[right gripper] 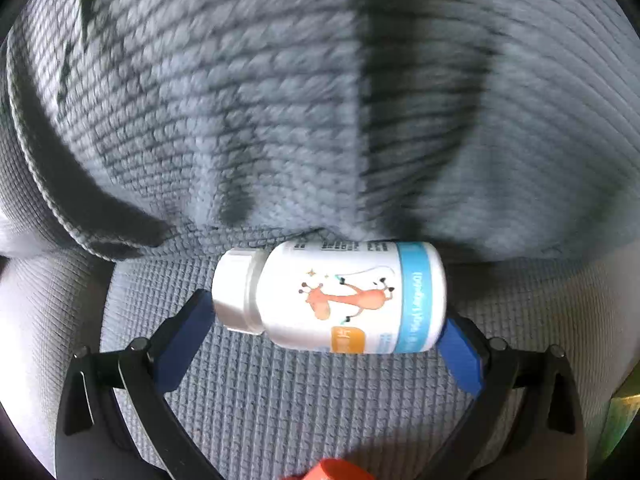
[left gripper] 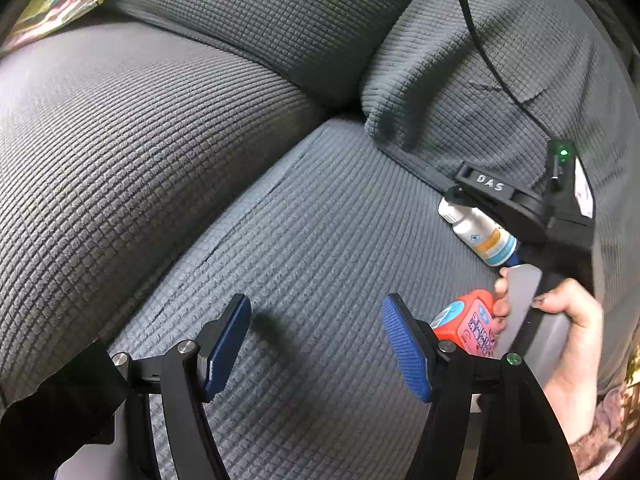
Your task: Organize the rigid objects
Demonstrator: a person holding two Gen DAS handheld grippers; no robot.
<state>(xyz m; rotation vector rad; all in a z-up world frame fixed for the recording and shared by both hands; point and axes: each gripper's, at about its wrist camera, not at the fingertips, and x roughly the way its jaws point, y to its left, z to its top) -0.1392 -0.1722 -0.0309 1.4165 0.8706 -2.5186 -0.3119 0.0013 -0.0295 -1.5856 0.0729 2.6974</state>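
Beside white bottle (right gripper: 332,296), orange bottle (left gripper: 466,326).

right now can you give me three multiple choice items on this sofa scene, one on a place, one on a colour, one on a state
1. Where does the white bottle lie?
A. on its side on the sofa seat cushion, crosswise between the right gripper's jaws
B. upright on a shelf
C. inside a box

2. What colour is the bottle's cap?
A. red
B. white
C. black

3. How do the left gripper's jaws stand?
A. shut on the orange bottle
B. shut on a cable
C. open, holding nothing

Answers: 1 A, the right wrist view shows it lying crosswise on the grey fabric; 2 B, the cap matches the white body; 3 C, only cushion shows between its blue pads.
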